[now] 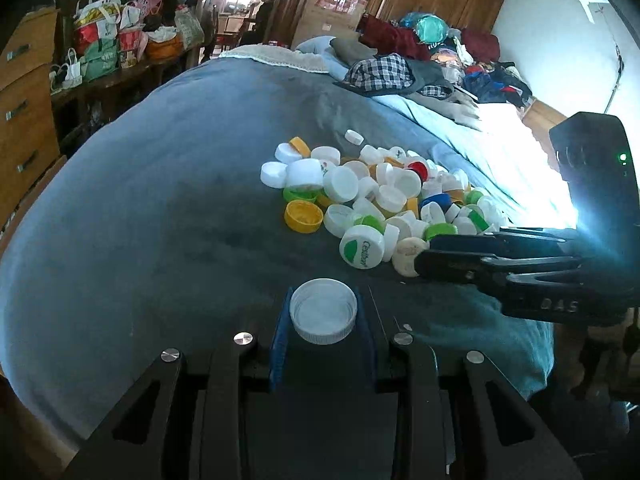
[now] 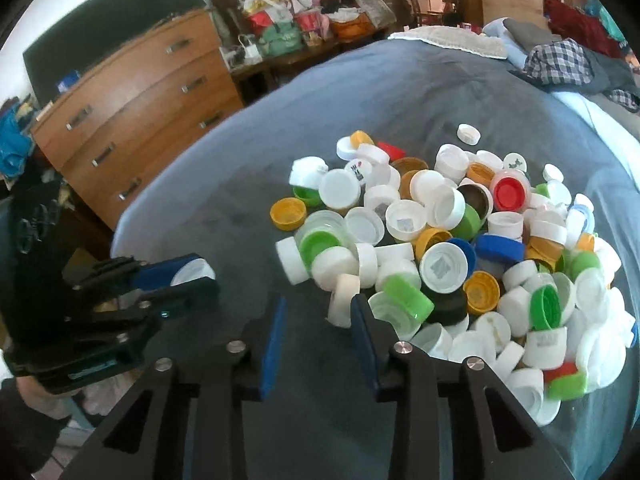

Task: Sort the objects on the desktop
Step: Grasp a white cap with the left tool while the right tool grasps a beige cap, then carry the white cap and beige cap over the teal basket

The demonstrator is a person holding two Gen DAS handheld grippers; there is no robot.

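Note:
A heap of bottle caps (image 1: 384,196), mostly white with yellow, green, blue and red ones, lies on a grey-blue blanket (image 1: 160,200). My left gripper (image 1: 323,312) is shut on a wide white cap (image 1: 323,310) with its hollow side up, near the heap's front edge. The right wrist view shows that gripper (image 2: 196,274) at the left with the white cap (image 2: 192,272) in it. My right gripper (image 2: 319,300) stands at the near edge of the heap (image 2: 460,248). A cream cap (image 2: 342,300) leans on edge against its right pad, clear of the left pad. From the left wrist view, the right gripper (image 1: 426,250) reaches in from the right.
A wooden chest of drawers (image 2: 132,120) stands left of the bed. Clothes (image 1: 384,72) are heaped at the blanket's far end. Bags (image 1: 112,40) crowd a bench at the back left. A person (image 1: 266,12) stands in the far doorway. One white cap (image 1: 354,137) lies apart behind the heap.

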